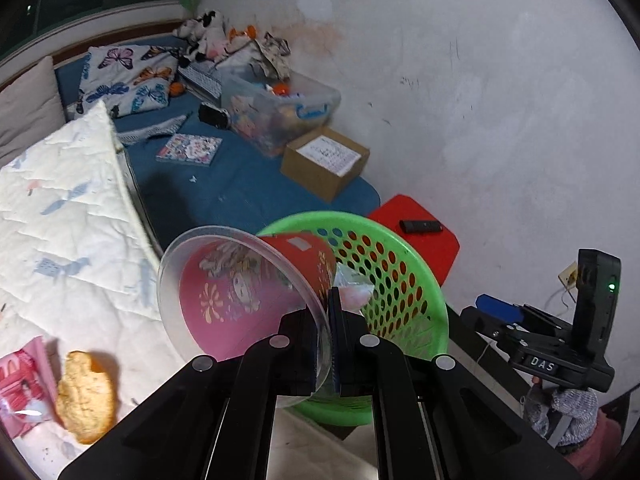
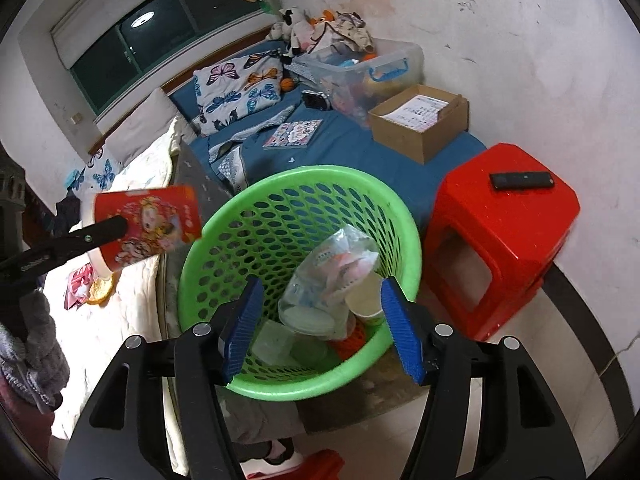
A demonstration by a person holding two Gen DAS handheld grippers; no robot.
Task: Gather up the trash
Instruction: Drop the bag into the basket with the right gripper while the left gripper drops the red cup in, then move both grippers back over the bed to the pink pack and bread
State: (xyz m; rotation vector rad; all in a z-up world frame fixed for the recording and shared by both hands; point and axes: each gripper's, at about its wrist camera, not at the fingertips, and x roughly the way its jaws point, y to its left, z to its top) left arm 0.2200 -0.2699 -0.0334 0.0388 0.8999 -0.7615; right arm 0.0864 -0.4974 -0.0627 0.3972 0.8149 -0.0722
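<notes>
We've got a clear drop into the green basket [image 2: 298, 280] from above, its mouth wide open. The red stool [image 2: 500, 236] crowds its right, the bed's quilt [image 2: 132, 292] its left; trash fills the bottom.

The letters "DAS" stand in white on the black body of the right gripper [image 1: 540, 364], low at the right. Print elsewhere is too small to read.
</notes>
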